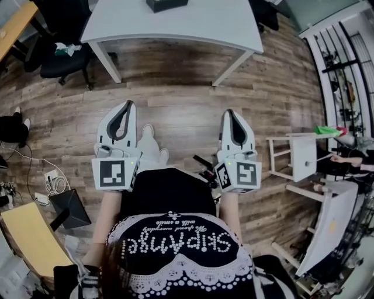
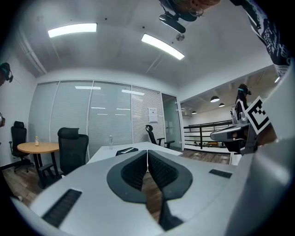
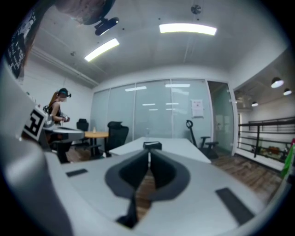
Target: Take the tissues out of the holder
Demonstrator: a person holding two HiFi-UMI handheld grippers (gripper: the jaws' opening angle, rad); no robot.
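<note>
The black tissue holder [image 1: 166, 4] stands on a white table [image 1: 193, 26] at the far end of the head view, well beyond both grippers. It also shows in the left gripper view as a low black holder [image 2: 126, 150] on the table [image 2: 103, 154], and in the right gripper view as a black holder [image 3: 152, 145] just above the jaw tips. My left gripper [image 1: 127, 105] and right gripper [image 1: 229, 113] are held side by side over the wooden floor, pointing at the table. The jaws of each meet at the tips, with nothing between them. No tissue is visible from here.
Black office chairs [image 1: 61, 55] stand left of the table, and a round wooden table [image 2: 38, 147] is further left. A white stool [image 1: 295, 157] and railing are on the right. Cables and a power strip [image 1: 49, 184] lie on the floor at left. A person [image 3: 57, 108] stands far left.
</note>
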